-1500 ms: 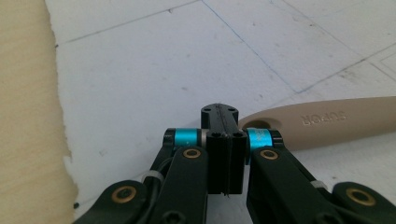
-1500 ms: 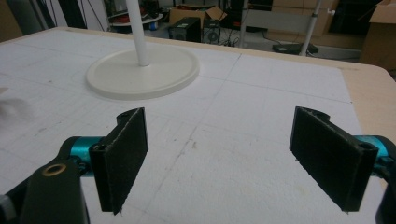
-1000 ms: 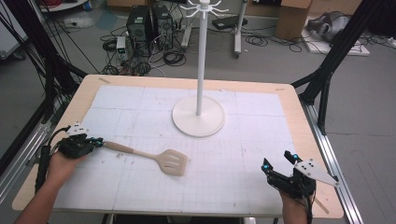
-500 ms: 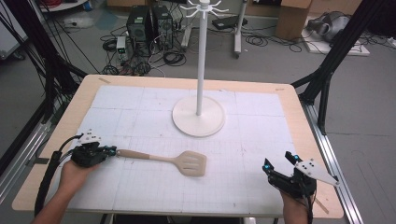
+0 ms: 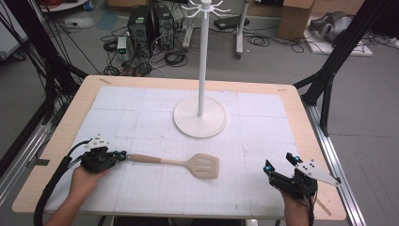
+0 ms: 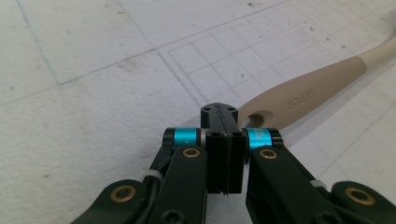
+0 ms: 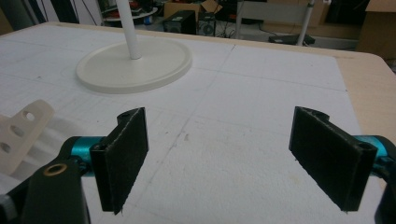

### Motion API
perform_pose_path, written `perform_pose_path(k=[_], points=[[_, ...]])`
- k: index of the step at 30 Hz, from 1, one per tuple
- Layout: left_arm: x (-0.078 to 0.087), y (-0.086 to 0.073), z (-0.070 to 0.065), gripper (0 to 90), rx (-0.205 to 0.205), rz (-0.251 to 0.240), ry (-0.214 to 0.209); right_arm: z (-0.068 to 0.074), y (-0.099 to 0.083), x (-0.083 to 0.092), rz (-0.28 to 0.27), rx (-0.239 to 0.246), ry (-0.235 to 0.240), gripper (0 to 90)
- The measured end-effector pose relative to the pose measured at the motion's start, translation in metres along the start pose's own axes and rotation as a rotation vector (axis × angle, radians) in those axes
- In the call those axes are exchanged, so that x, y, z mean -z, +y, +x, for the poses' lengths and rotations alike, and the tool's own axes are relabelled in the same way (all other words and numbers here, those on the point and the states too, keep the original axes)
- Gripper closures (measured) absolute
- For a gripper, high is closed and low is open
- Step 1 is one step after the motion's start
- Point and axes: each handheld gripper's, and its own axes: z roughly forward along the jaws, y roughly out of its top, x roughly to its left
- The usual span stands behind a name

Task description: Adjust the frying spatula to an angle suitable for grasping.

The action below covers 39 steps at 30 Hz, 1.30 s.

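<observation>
Beside the shut left gripper [image 6: 223, 140], its own view shows the spatula [image 6: 299, 95] handle's hole, apparently ungripped. From above, the spatula's slotted blade lies beyond it. Right gripper [image 7: 219, 156] gapes wide, empty.

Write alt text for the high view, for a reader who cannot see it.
The left gripper, jaws shut, meets the handle end of a beige slotted spatula on a white gridded mat. The right gripper rests open at the near right; a white hook stand rises behind.

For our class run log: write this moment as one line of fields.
left gripper: shut beside spatula handle end | right gripper: open, empty | stand: upright
</observation>
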Motion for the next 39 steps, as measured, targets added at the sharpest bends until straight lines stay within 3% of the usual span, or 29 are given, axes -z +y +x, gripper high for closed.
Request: perform_pose_path(k=[4, 8, 14, 16, 19, 39], points=[[-0.003, 0.000, -0.007, 89.7, 0.009, -0.009, 0.004, 0.000, 0.000, 0.000, 0.001, -0.002, 0.002, 18.7], [-0.007, 0.008, -0.019, 89.6, -0.034, 0.004, 0.026, 0.000, 0.000, 0.000, 0.003, -0.001, 0.003, 18.7], [-0.031, 0.024, -0.053, 89.7, -0.104, 0.029, 0.040, -0.001, 0.000, 0.002, -0.002, -0.006, 0.000, 18.7], [-0.039, 0.025, -0.062, 89.7, -0.107, 0.025, 0.060, -0.002, 0.000, 0.003, -0.007, -0.011, -0.004, 18.8], [-0.048, 0.030, -0.073, 89.7, -0.084, 0.016, 0.036, -0.005, -0.001, 0.005, -0.009, -0.019, -0.008, 18.7], [-0.079, 0.051, -0.111, 89.6, -0.066, -0.018, -0.033, -0.007, -0.002, 0.005, -0.006, -0.027, -0.009, 18.7]])
